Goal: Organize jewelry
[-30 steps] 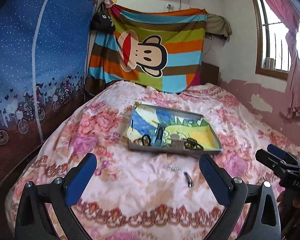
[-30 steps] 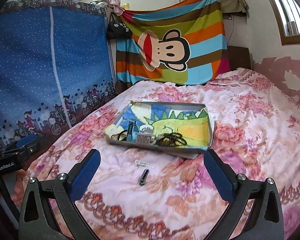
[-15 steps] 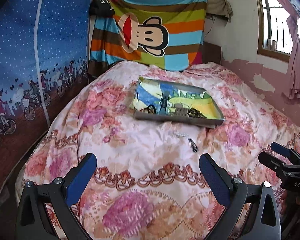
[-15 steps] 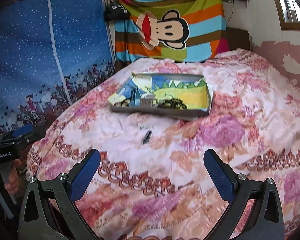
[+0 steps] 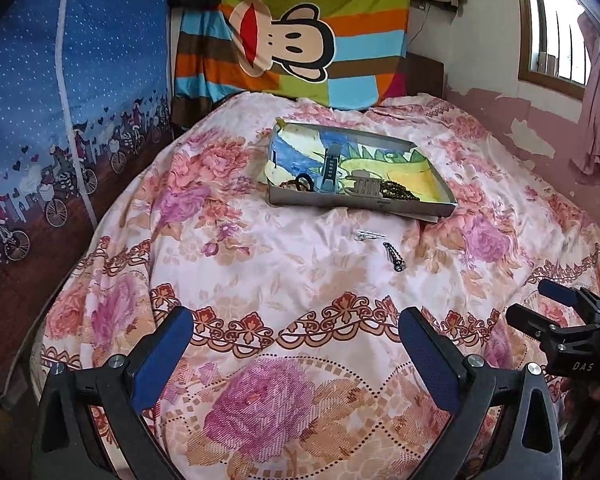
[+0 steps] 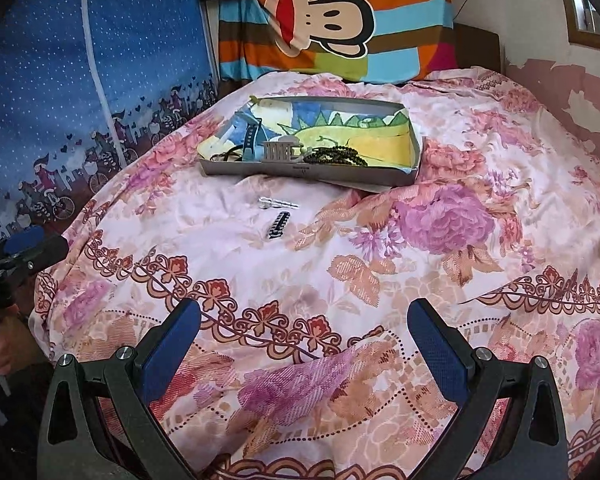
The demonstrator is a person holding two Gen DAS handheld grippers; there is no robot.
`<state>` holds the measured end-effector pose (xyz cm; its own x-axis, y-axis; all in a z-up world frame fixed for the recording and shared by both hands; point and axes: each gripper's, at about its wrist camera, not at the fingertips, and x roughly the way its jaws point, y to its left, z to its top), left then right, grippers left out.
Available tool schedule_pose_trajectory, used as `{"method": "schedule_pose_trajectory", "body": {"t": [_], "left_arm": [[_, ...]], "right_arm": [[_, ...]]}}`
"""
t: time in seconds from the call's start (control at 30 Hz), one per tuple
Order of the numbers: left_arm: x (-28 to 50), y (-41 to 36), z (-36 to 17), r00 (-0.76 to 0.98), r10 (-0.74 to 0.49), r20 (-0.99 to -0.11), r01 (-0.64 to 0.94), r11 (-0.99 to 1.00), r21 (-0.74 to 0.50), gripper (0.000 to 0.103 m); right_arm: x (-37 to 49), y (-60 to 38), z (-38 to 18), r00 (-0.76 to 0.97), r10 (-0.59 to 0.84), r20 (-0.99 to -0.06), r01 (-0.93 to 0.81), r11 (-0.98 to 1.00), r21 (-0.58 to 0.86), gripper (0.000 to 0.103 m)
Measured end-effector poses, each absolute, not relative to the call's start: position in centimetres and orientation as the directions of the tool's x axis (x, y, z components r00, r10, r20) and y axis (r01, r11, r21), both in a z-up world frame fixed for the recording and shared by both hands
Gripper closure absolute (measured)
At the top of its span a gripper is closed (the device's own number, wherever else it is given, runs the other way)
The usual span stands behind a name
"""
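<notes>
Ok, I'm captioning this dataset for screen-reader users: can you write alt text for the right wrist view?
The open right gripper hovers empty over a floral bedspread. Farther up the bed, a shallow tray holds jewelry, with a silver clip and dark clip lying loose before it.

Each gripper is the same build: black plastic arms shaped like open triangular frames, joined by round silver screws, ending in flat royal-blue pads with a fine dimpled texture. The left gripper has blue pads facing inward. The right gripper has pads alike. White lettering "DAS" marks the right one's black body seen from the side; the left one's side shows letters ending "oot.AI".
</notes>
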<state>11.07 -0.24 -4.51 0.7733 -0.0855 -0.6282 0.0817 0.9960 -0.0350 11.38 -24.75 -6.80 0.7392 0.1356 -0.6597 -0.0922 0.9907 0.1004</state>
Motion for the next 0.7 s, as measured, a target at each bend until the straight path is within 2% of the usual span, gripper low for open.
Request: {"method": "schedule_pose_trajectory", "body": {"t": [0.7], "left_arm": [[18.1, -1.4, -6.6, 0.715, -0.069, -0.695, 0.11, 0.994, 0.015, 0.0]], "right_arm": [[17.2, -25.5, -7.4, 0.743, 0.093, -0.663, -0.094, 0.995, 0.034, 0.002]]}}
